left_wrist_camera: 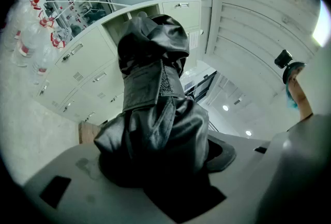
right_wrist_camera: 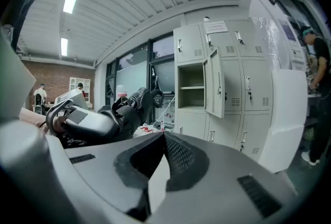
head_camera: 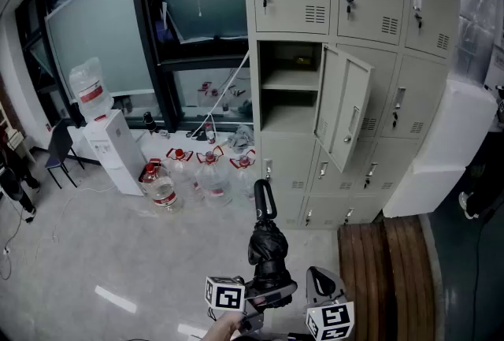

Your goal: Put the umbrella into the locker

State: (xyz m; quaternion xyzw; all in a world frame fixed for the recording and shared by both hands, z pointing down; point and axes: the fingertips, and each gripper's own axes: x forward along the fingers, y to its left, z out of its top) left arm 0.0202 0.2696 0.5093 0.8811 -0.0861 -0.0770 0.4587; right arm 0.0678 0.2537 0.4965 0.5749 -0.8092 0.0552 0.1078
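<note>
A folded black umbrella (head_camera: 269, 245) stands upright at the bottom middle of the head view, its loop handle on top. My left gripper (head_camera: 264, 296) is shut on the lower part of the umbrella (left_wrist_camera: 155, 114). My right gripper (head_camera: 324, 292) sits just right of it, jaws shut with nothing between them (right_wrist_camera: 161, 137). The umbrella (right_wrist_camera: 132, 109) and the left gripper also show at the left of the right gripper view. The grey locker bank (head_camera: 346, 79) stands ahead, one middle door (head_camera: 346, 107) swung open on a compartment with a shelf (head_camera: 290, 91).
Several water bottles (head_camera: 201, 174) stand on the floor left of the lockers. A water dispenser (head_camera: 106, 138) is at the left. A white box (head_camera: 441, 150) leans at the right, above a wooden bench (head_camera: 386, 268). A person (right_wrist_camera: 315, 88) stands at the far right.
</note>
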